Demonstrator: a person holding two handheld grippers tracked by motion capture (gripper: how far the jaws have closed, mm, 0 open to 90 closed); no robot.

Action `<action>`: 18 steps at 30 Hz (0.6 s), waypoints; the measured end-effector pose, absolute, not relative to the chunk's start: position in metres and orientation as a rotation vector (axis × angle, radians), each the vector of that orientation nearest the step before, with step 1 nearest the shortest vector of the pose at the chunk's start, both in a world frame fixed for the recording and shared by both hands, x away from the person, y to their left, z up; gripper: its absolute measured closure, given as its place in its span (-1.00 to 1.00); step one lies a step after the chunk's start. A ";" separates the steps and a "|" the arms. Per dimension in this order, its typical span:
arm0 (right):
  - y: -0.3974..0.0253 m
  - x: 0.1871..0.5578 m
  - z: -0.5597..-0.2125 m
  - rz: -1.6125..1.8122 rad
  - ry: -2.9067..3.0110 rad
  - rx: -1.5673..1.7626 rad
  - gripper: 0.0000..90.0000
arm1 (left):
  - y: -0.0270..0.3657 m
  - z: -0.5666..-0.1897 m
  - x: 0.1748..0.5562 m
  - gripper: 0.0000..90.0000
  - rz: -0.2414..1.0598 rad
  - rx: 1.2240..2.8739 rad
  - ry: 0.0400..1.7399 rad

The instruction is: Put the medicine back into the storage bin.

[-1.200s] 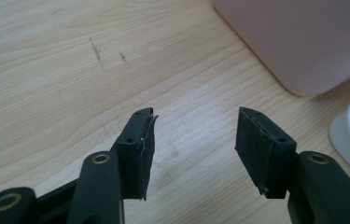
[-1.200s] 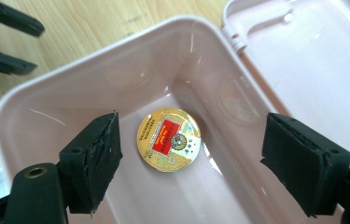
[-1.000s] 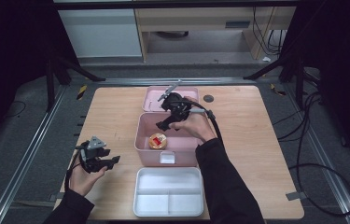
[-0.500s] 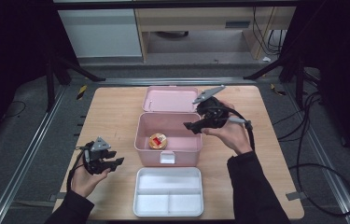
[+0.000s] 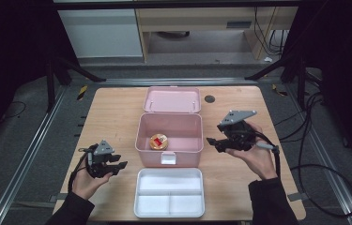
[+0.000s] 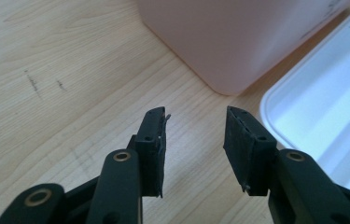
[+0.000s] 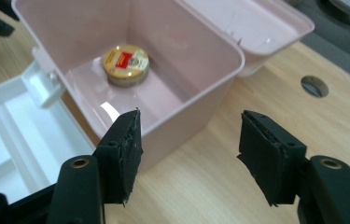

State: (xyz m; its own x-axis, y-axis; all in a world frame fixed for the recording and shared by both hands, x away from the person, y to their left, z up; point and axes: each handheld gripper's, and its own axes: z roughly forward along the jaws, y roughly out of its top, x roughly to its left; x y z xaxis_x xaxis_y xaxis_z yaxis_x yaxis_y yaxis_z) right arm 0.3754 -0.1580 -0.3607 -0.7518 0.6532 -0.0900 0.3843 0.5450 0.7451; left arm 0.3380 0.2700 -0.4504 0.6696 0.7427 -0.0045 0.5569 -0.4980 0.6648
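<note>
The tin lies in the pink box, toward its 9 o'clock side. The right gripper hangs at the box's 3 o'clock, jaws spread and empty. The left gripper, at 8 o'clock, is likewise spread.

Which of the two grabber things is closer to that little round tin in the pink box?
The right gripper, by a little. It hovers just outside the pink box's right wall, level with the round tin. The left gripper is low over the table, beyond the box's front left corner.
</note>
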 end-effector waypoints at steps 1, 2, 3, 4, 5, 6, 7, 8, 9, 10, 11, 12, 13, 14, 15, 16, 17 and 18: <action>-0.160 0.372 -0.365 1.032 2.432 0.854 -0.12 | 0.270 -0.450 0.338 0.30 0.367 2.247 0.988; -0.162 0.369 -0.369 1.027 2.434 0.851 -0.11 | 0.269 -0.451 0.337 0.31 0.365 2.250 0.981; -0.163 0.366 -0.374 1.033 2.436 0.854 -0.10 | 0.268 -0.451 0.336 0.33 0.364 2.251 0.972; -0.165 0.363 -0.380 1.036 2.446 0.851 -0.10 | 0.268 -0.452 0.335 0.35 0.357 2.257 0.965; -0.165 0.361 -0.384 1.035 2.453 0.851 -0.09 | 0.268 -0.452 0.335 0.36 0.354 2.266 0.956; -0.166 0.358 -0.390 1.033 2.463 0.842 -0.09 | 0.267 -0.452 0.334 0.38 0.356 2.271 0.946; -0.167 0.355 -0.395 1.028 2.473 0.843 -0.07 | 0.266 -0.453 0.333 0.40 0.347 2.275 0.939; -0.168 0.353 -0.400 1.020 2.491 0.838 -0.06 | 0.266 -0.453 0.333 0.40 0.342 2.282 0.927; -0.169 0.352 -0.404 0.998 2.514 0.834 -0.06 | 0.264 -0.453 0.331 0.40 0.343 2.286 0.910; -0.170 0.350 -0.408 0.976 2.519 0.822 -0.05 | 0.263 -0.453 0.330 0.41 0.334 2.291 0.899; -0.170 0.348 -0.411 0.972 2.523 0.809 -0.04 | 0.261 -0.453 0.329 0.41 0.330 2.300 0.885; -0.171 0.347 -0.414 0.973 2.535 0.803 -0.04 | 0.259 -0.453 0.328 0.42 0.326 2.308 0.867; -0.171 0.345 -0.417 0.967 2.545 0.798 -0.03 | 0.257 -0.453 0.327 0.42 0.319 2.324 0.854; -0.170 0.343 -0.420 0.971 2.548 0.785 -0.03 | 0.254 -0.454 0.326 0.42 0.322 2.340 0.840; -0.169 0.340 -0.422 0.971 2.559 0.773 -0.02 | 0.253 -0.455 0.325 0.43 0.319 2.351 0.829; -0.168 0.339 -0.424 0.972 2.567 0.765 -0.02 | 0.251 -0.456 0.324 0.43 0.307 2.361 0.815; -0.168 0.336 -0.427 0.974 2.577 0.756 -0.01 | 0.250 -0.456 0.324 0.44 0.305 2.367 0.804; -0.167 0.335 -0.428 0.973 2.582 0.753 -0.01 | 0.249 -0.457 0.323 0.44 0.303 2.375 0.790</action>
State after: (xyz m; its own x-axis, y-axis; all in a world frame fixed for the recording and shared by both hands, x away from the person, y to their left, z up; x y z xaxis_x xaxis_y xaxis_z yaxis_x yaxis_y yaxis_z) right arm 0.3347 -0.1668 -0.4285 -0.8248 0.5604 -0.0756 0.3711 0.6372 0.6755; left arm 0.3227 0.2486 -0.4568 0.7957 0.6053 0.0230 0.4658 -0.6357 0.6156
